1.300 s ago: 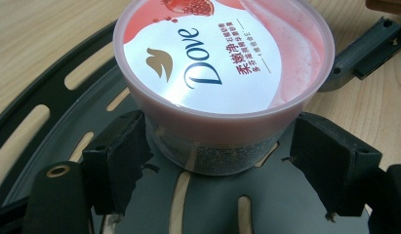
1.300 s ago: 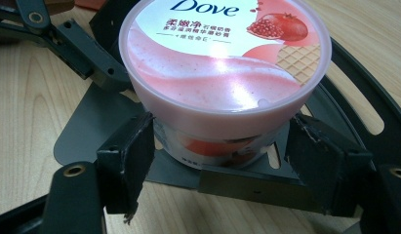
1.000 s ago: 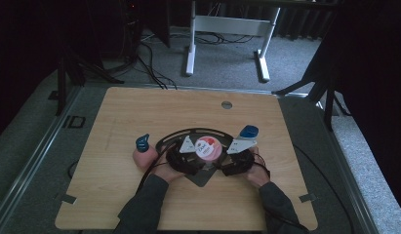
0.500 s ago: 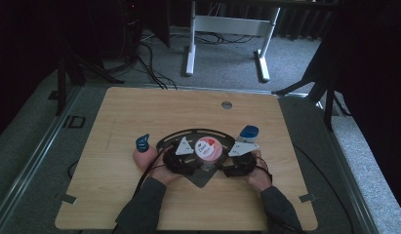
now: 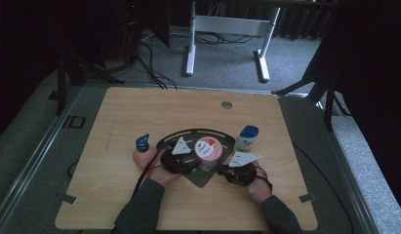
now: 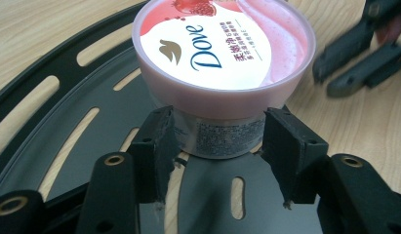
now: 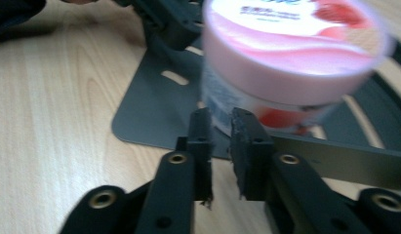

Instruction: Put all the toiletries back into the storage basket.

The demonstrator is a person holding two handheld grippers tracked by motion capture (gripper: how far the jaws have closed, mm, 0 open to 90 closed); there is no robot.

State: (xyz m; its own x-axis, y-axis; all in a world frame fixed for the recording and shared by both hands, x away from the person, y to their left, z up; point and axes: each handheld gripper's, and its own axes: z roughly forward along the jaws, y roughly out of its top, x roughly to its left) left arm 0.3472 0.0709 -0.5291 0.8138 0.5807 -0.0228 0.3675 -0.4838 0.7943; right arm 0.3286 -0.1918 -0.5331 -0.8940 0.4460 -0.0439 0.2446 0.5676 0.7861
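**Dove tub braced on the black plate, left jaws closing in**

The Dove tub (image 6: pixel 222 63) stands upright on the black slotted plate (image 5: pixel 174 139), which lies on the tabletop (image 5: pixel 139 107) nearer its front edge than its back. The left gripper (image 6: pixel 220 141) brackets the tub's narrow clear body just under the wide pink lid — its jaws have just been closing, the tub between them, and the pads look to be at the walls or a hair off, so the grip seems not yet firm. Low under the lid is probably the surest place to steady it. The right gripper (image 7: pixel 221 136) has just been closing too, on nothing; its jaws stand nearly together just short of the tub. Both forearms reach in from the front edge, the grippers lying low and roughly level, converging on the tub. A blue-capped bottle (image 5: pixel 247 138) stands toward the right edge; a pink bottle (image 5: pixel 144 152) stands left of the plate.
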